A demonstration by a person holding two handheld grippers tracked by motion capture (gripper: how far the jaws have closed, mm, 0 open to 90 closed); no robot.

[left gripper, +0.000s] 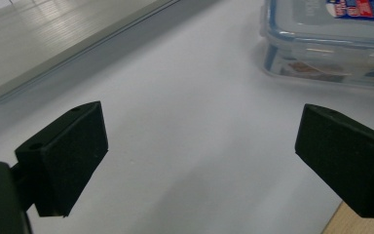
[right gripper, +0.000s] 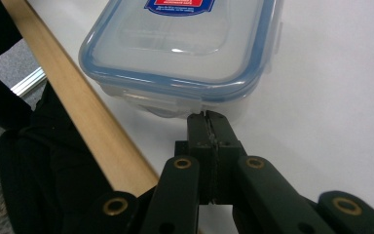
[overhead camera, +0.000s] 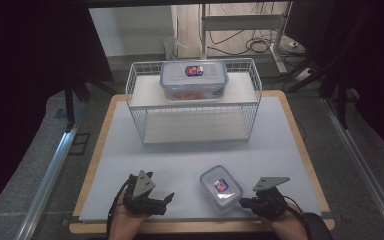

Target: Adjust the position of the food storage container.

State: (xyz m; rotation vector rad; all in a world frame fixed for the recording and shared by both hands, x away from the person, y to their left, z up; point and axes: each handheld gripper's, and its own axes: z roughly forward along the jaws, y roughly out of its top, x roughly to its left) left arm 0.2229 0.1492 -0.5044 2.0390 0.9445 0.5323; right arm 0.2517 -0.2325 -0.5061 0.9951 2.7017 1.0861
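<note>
While the left hand-held gripper (left gripper: 199,161) waits wide open, the right hand-held gripper (right gripper: 208,119), shut tight, noses the small box (right gripper: 185,46) on the worktop (overhead camera: 180,150), likely to push it.

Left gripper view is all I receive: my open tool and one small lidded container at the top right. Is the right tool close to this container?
Observer: Yes. The right tool is shut, and its tips are at the side clip of the small container. I cannot tell if they touch.
Operator: Is there any other container?
Observer: Yes, a bigger lidded container sits on the upper shelf of a white wire rack at the far side of the table.
Operator: Where is my left tool?
Observer: The left tool is to the left of the small container, apart from it.
</note>
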